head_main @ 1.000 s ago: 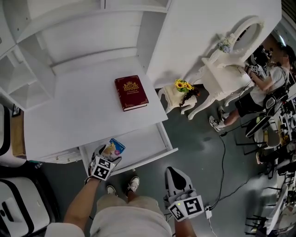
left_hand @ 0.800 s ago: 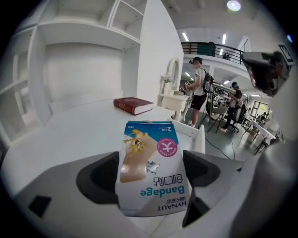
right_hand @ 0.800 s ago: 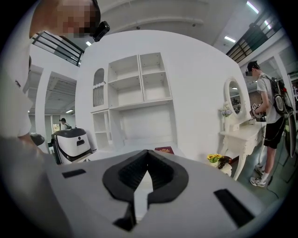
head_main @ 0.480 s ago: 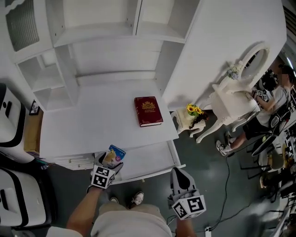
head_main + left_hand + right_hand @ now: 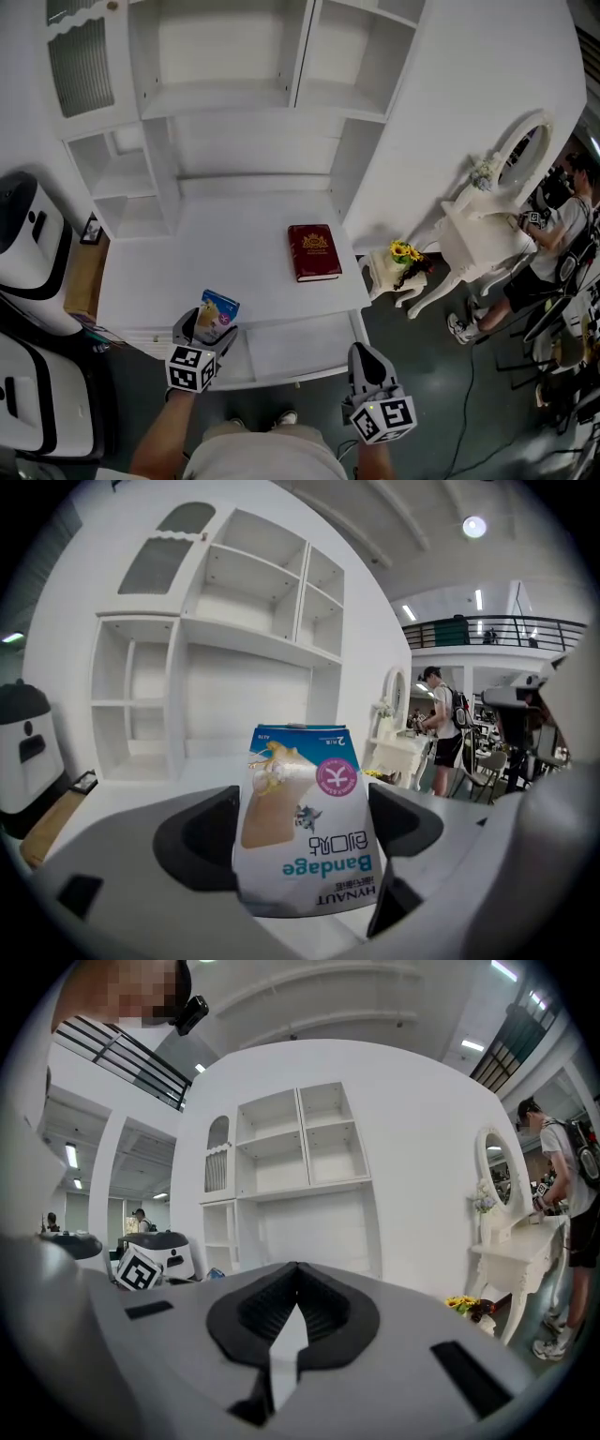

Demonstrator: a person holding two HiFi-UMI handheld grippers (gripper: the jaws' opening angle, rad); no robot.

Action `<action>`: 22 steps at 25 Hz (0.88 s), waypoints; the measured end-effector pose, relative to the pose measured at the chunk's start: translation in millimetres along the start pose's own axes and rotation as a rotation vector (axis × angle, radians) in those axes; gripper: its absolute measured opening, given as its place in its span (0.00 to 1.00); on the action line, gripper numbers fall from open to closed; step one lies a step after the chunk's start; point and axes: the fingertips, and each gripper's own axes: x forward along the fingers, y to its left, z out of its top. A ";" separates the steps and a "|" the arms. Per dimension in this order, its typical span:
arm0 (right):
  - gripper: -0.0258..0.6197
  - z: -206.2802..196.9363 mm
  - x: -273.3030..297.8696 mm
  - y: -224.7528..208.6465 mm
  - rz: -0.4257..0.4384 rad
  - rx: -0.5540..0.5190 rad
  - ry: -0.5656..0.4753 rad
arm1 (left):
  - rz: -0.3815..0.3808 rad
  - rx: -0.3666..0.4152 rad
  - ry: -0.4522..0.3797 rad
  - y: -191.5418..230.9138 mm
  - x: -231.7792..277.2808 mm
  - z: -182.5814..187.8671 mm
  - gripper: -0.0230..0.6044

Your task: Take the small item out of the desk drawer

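White desk (image 5: 216, 253) with shelving above fills my head view, its drawer (image 5: 291, 349) standing open at the 6 o'clock edge. My left gripper (image 5: 204, 333) pinches the bandage packet (image 5: 217, 312) between widely set jaws, up over the desk's 7 o'clock corner and out of the drawer. My right gripper (image 5: 367, 366), at 5 o'clock, has its jaws pressed together on nothing. I judge the taking-out done. What's left is probably setting the packet down, perhaps beside the red book (image 5: 314, 251).
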 end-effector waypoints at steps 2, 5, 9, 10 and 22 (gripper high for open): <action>0.05 0.3 2.6 -1.9 0.007 0.004 -0.003 | 0.020 -0.003 -0.044 5.4 -10.2 17.9 0.74; 0.05 1.4 6.5 -7.2 0.013 0.012 -0.008 | 0.048 -0.002 -0.118 10.8 -27.9 47.2 0.74; 0.05 5.2 14.8 -14.8 0.021 0.021 -0.018 | 0.083 0.009 -0.216 17.2 -58.2 85.1 0.74; 0.05 6.8 17.1 -17.1 0.023 0.021 -0.023 | 0.094 0.014 -0.239 18.4 -66.5 94.0 0.74; 0.05 37.4 39.6 -29.7 0.052 -0.005 -0.071 | 0.251 0.064 -0.458 29.7 -156.0 173.3 0.74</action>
